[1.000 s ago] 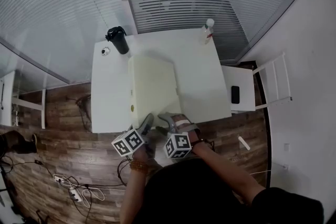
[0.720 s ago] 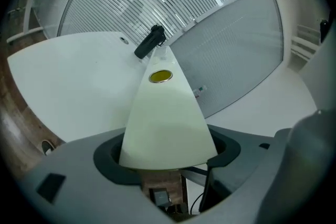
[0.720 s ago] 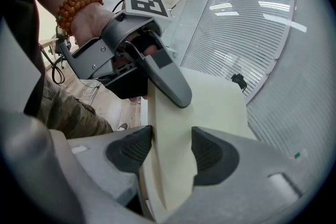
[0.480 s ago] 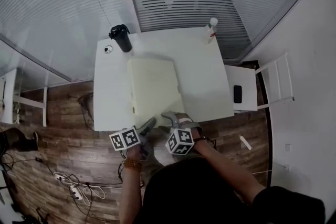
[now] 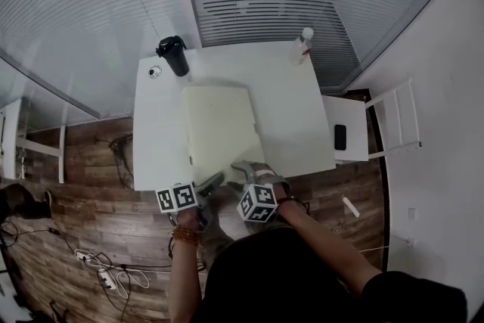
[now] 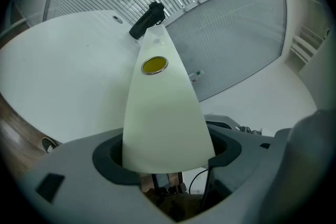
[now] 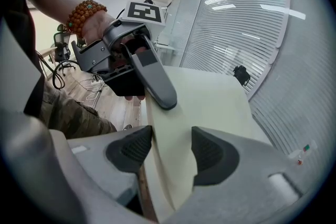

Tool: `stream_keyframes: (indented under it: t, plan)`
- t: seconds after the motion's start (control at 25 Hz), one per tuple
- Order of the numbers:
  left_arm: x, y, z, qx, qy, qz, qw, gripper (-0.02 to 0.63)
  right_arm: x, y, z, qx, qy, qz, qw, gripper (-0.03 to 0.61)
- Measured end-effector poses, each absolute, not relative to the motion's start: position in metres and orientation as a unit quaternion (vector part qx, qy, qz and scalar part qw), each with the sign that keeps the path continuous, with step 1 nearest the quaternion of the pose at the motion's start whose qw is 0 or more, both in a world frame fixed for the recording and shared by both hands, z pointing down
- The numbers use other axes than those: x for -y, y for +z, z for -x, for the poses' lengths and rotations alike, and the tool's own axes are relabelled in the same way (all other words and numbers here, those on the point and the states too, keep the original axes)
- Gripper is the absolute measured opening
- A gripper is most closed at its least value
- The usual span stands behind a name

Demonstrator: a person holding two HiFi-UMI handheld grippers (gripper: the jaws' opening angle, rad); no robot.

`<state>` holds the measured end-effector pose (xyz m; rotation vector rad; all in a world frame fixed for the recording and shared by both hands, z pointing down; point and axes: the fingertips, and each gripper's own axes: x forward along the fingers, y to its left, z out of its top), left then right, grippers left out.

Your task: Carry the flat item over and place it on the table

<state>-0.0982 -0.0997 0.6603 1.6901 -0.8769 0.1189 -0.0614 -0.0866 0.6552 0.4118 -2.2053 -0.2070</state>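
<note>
Flat cream rectangular board point(image 5: 221, 128) is down on the white square table point(image 5: 291, 117), near edge overhanging; left gripper point(image 5: 214, 181) jaws just opened wide astride it, right gripper point(image 5: 243, 166) clamps the edge, so release right and back both straight out.

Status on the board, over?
Left gripper jaws just opening, board between them. Right gripper straddles board, grip unclear. Board flat on table. Flask, bottle clear at far edge.

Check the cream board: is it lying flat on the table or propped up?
Flat: the head view shows the board level on the white table, near end at its front edge.
</note>
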Motion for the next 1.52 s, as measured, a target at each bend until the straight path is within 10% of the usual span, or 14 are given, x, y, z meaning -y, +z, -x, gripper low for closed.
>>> stream_keyframes:
  t: [1.52]
  plan:
    - [0.115,0.722,0.108,0.274,-0.016,-0.673,0.687,0.351,0.125,0.698,0.079,0.843,-0.082,-0.135,0.514,0.249]
